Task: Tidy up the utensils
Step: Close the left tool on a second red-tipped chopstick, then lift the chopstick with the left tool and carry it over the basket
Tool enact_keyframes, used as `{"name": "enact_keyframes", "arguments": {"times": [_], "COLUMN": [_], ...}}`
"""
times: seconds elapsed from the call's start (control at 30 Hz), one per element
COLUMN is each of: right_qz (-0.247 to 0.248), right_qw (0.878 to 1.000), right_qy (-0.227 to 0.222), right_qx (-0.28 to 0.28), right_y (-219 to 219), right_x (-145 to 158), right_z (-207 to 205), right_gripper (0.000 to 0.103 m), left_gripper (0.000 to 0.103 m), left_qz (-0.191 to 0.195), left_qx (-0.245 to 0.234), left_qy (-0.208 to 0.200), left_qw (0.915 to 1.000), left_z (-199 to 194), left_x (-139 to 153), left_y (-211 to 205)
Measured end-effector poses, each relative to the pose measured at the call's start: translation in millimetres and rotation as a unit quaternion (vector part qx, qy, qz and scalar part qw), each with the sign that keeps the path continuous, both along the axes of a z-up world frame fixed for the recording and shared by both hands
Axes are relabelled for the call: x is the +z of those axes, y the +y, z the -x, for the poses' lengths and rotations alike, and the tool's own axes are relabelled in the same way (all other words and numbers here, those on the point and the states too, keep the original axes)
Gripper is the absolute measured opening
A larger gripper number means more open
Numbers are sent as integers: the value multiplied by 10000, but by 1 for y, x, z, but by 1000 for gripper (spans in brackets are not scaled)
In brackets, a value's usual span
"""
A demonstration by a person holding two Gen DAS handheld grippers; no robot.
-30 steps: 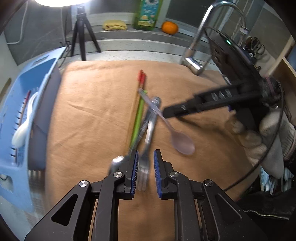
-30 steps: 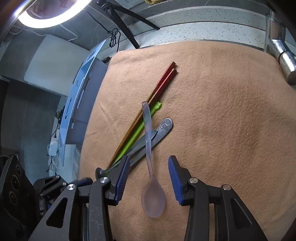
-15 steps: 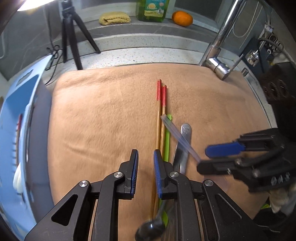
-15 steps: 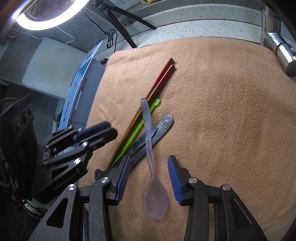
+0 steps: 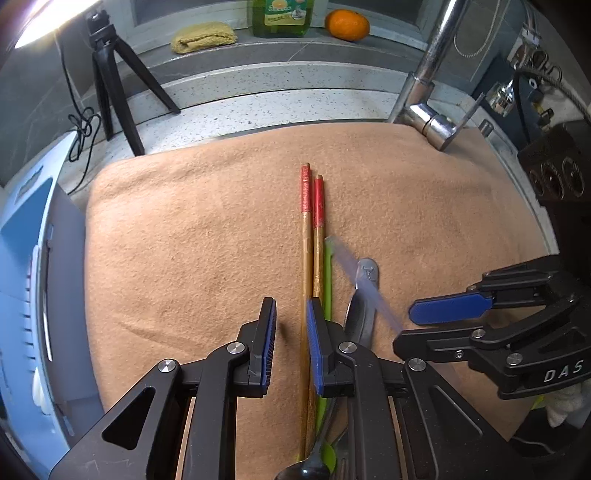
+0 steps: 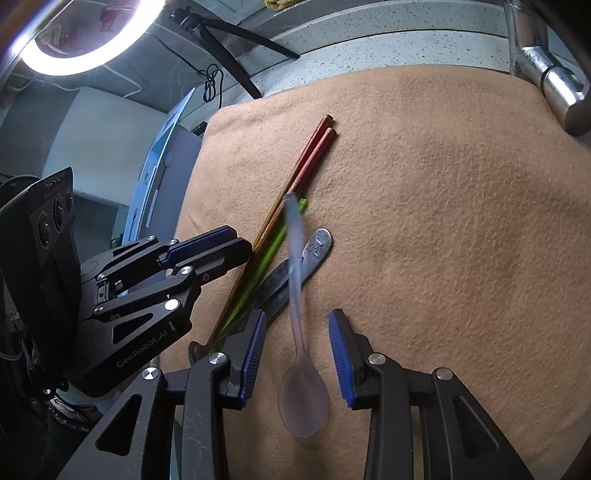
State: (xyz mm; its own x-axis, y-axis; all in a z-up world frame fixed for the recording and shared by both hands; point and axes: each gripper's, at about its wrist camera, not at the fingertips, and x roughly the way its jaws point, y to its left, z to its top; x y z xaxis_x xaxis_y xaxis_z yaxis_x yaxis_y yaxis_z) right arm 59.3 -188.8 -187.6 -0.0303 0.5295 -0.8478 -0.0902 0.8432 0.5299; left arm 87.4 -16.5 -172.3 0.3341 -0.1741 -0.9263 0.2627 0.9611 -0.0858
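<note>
A: Utensils are seen in a loose bundle on the tan cloth [image 5: 192, 236] at mid-frame: two red-tipped chopsticks [image 5: 310, 229] side by side, a green chopstick [image 5: 327, 280] just beside them, a metal utensil handle [image 5: 364, 291] lower right of those.

B: Translucent spoon [image 6: 301, 354] noted in the right wrist view, lying across the metal handle and the green stick, bowl toward the lower centre of the frame. Its handle is blurred.

A: Left gripper [image 5: 290, 345] is recorded as released, jaws apart, nothing between the pads. One red-tipped chopstick runs close along the inner edge of its right-hand pad; contact cannot be told.

B: Right gripper [image 6: 295, 356] is likewise released, jaws wide, set either side of the spoon's neck. No pad is seen touching it.

A: Blue rack [image 5: 26, 280] is logged at the left edge of the frame. A faucet [image 5: 432, 110] stands at upper right, a tripod [image 5: 110, 85] at upper left.

B: A ring light [image 6: 81, 33] is noted in the upper left of the right wrist view.
</note>
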Motion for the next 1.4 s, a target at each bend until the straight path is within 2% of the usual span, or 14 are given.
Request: {"name": "enact_keyframes", "arguments": {"times": [0.43,0.8,0.93,1.07,1.13,1.27,1.4], "right_qz": [21,111,259,435,406,260,242], "right_qw": [10000,9999,9994,9987,9990,9996,9991], "right_qy": [30,-8,-82,-109,-54,36,-1], "right_qx": [-17,40,213,235,150,-117,-361], "right_y": [-2,1,10,12,7,-6,-15], "right_x": [1,0,-1,-3,-5,-6,-1], "right_z": [-1,0,1,-1,-2,-1,3], "right_gripper": [29,26,26,14,7,6,6], "left_gripper": [14,12,13,12,8,6,6], "left_qz": [-286,-455,-362,-336,-250,64,145], "left_qx": [-245,-103,-8,53,112,283,283], "left_qy": [102,70,162,102,56,62,5], "left_qw": [9992,9989,9992,9994,9996,9996,9995], "left_z": [-3,-4,-6,-13,-15,-20,-22], "left_x": [-10,-9,-10,-12,-12,-11,-7], "left_y": [-14,-3,3,1,2,9,10]}}
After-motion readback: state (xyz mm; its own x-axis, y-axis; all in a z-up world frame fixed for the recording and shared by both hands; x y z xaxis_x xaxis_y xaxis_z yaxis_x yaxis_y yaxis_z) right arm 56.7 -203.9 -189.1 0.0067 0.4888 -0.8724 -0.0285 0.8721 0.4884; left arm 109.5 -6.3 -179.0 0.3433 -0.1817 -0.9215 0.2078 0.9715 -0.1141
